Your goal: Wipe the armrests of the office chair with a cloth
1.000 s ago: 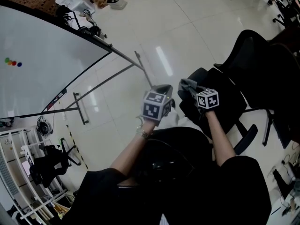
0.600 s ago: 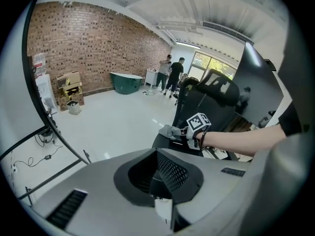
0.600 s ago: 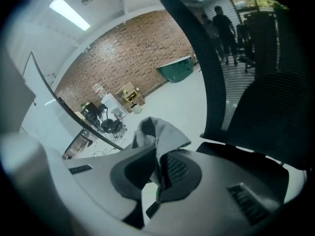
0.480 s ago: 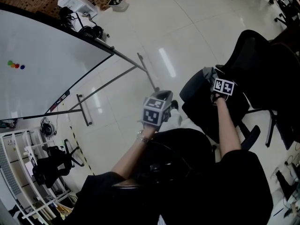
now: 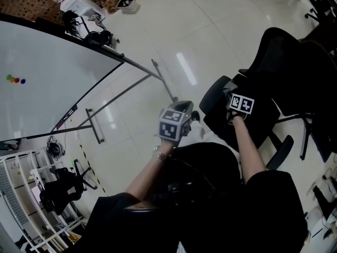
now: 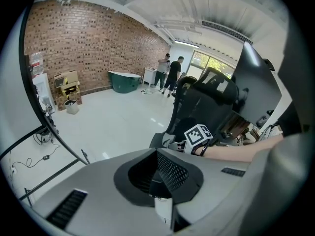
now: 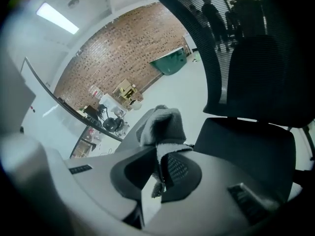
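right gripper (image 7: pixel 160 156) drawn back, jaws pinching cloth (image 7: pixel 161 124) over armrest (image 7: pixel 129 134)

Glossy pale floor (image 5: pixel 221 30) bears the office chair (image 5: pixel 284 62); whiteboard (image 5: pixel 42 83) too.

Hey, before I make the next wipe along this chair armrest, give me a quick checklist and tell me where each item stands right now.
1. Cloth gripped by the right claw: ok, it is pinched between the jaws.
2. Cloth at the armrest: ok, it drapes onto the pad.
3. Firm pressure on the pad: cannot tell.
4. Left claw out of the way: ok, it is shut, empty and held apart from the chair.
5. Bystanders clear: ok, two people stand far across the room.
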